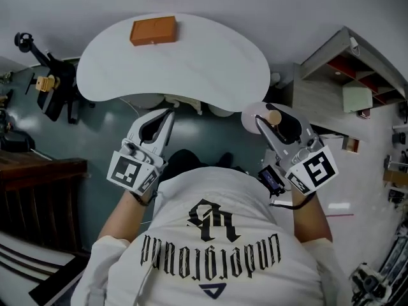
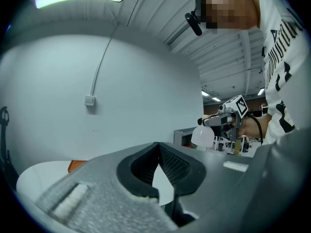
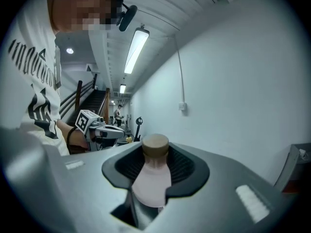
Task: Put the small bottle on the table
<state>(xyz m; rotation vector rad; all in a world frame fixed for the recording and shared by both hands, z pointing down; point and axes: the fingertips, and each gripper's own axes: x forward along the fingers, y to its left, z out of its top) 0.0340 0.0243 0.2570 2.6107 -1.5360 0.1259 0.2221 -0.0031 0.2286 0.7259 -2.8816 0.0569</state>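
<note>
A small pale bottle (image 1: 260, 112) with a tan cap is held in my right gripper (image 1: 268, 123), which is shut on it just off the right end of the white table (image 1: 191, 69), above the floor. In the right gripper view the bottle (image 3: 151, 181) stands upright between the jaws, its cap above them. My left gripper (image 1: 171, 112) hovers near the table's front edge, its jaws shut with nothing between them. In the left gripper view, beyond that gripper (image 2: 158, 147), the bottle (image 2: 204, 136) shows in the right gripper (image 2: 219, 121).
An orange-brown box (image 1: 153, 30) lies at the back of the table, also visible as the box (image 2: 75, 165) at the left. A grey shelf unit (image 1: 357, 75) stands at the right. Dark wooden furniture (image 1: 38, 190) and a black stand (image 1: 54, 85) are at the left.
</note>
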